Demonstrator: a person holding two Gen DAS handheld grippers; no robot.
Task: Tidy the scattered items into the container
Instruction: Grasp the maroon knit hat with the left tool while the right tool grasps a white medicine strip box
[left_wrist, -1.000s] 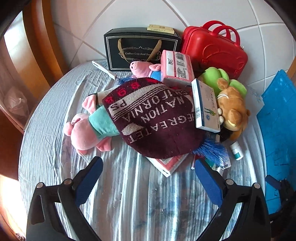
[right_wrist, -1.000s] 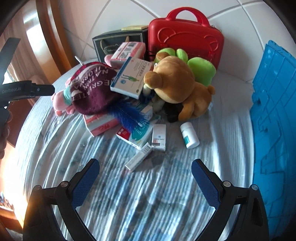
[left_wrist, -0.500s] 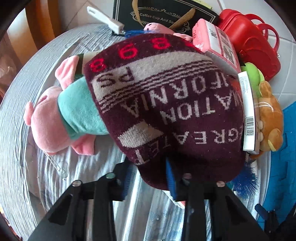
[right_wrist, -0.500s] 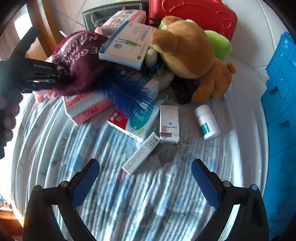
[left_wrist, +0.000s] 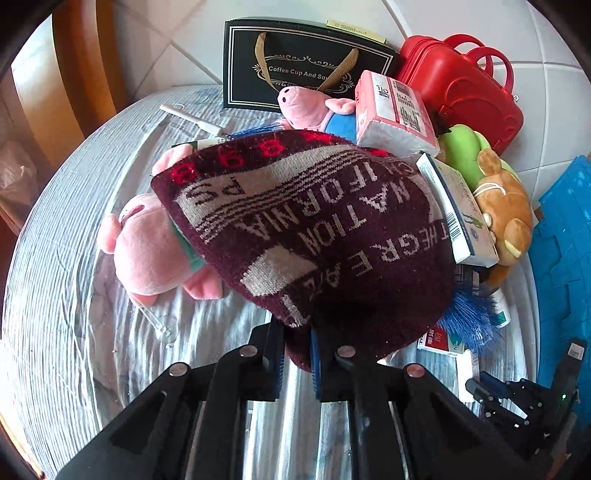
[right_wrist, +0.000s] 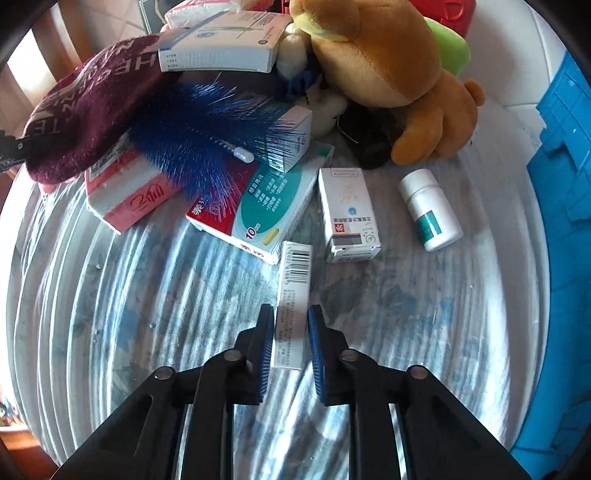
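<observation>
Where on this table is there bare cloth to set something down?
Bare tablecloth lies left of the right tool, and more right of it below the white bottle. Crowded: the pile around the maroon hat and brown bear.

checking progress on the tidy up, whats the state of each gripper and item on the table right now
left gripper: shut on the maroon knit hat's edge
maroon knit hat: draped over the pile, pinched at its near edge
right gripper: jaws just closed, shut on the slim white carton
slim white carton: lying flat, near end between the pads
white pill bottle: on its side, cap on
red plastic case: closed
blue bristle brush: lying across the boxes
</observation>
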